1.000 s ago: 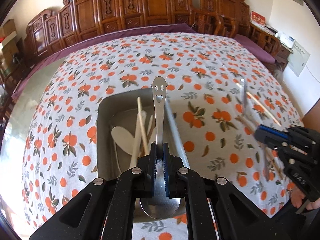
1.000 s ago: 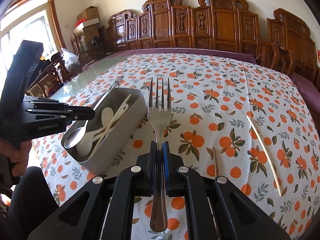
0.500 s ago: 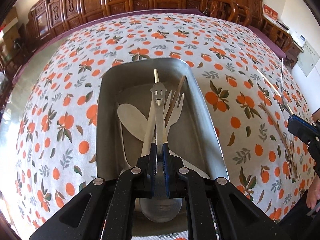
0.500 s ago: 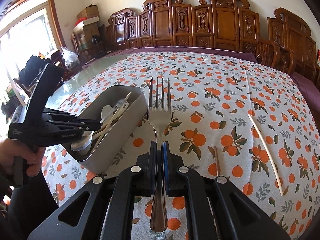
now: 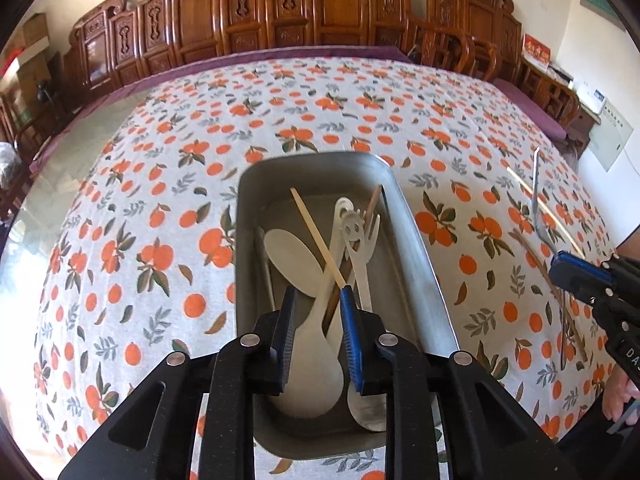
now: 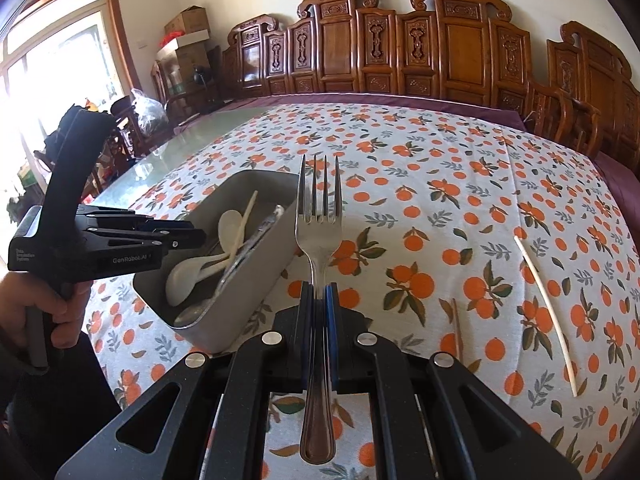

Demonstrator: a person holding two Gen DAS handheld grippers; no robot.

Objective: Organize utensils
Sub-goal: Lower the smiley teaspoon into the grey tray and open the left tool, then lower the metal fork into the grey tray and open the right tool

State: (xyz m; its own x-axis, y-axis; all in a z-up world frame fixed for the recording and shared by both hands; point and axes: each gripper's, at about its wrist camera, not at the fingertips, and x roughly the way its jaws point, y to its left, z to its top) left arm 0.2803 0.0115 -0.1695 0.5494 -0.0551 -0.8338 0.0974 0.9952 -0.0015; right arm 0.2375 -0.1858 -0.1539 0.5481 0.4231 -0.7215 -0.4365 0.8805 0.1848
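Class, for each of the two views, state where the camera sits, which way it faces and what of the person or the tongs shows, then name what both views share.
Left wrist: rides the left tongs, looking down into the metal tray; their jaws have just been opening, with the smiley spoon lying loose in the tray. The right tongs show at the edge.
Right wrist: rides the right tongs, facing across the tablecloth, clamped on the fork; the left tongs and a hand show.
Shared: tray, tablecloth, carved chairs.
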